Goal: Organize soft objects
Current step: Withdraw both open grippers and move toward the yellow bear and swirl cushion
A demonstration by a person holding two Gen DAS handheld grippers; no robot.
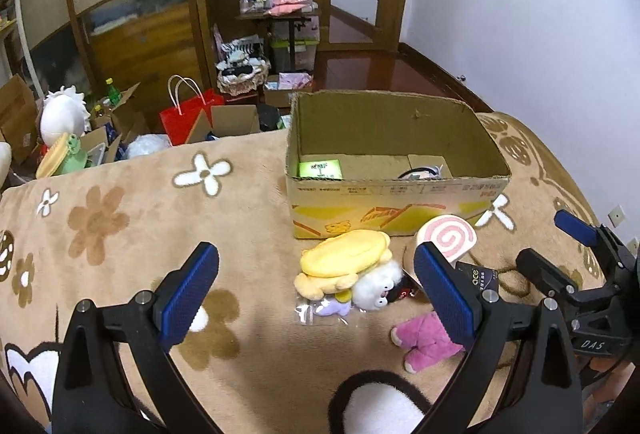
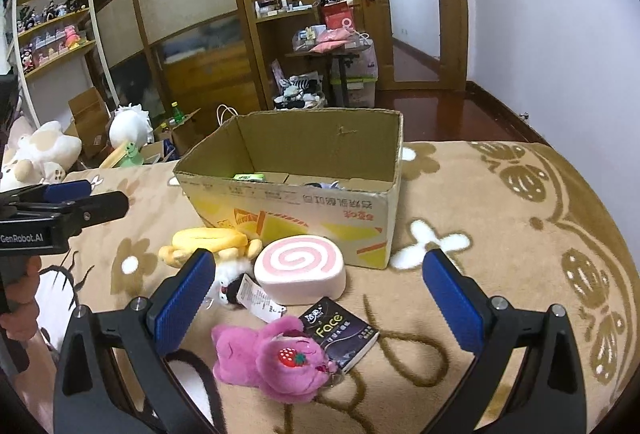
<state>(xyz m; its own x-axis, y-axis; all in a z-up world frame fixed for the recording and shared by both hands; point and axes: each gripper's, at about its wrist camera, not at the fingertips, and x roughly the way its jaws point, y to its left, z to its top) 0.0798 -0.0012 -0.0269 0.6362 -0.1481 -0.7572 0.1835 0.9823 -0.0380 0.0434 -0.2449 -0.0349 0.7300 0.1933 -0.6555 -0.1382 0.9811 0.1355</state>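
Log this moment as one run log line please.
left gripper: open, empty | right gripper: open, empty | pink plush, swirl cushion: outside cardboard box

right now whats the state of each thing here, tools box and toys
left tool: open, empty
right tool: open, empty, above the pink plush
cardboard box: open top, upright, a few items inside
pink plush: lying on the blanket, outside the box
swirl roll cushion: flat, against the box front
yellow plush: lying on the blanket
dark packet: flat beside the pink plush
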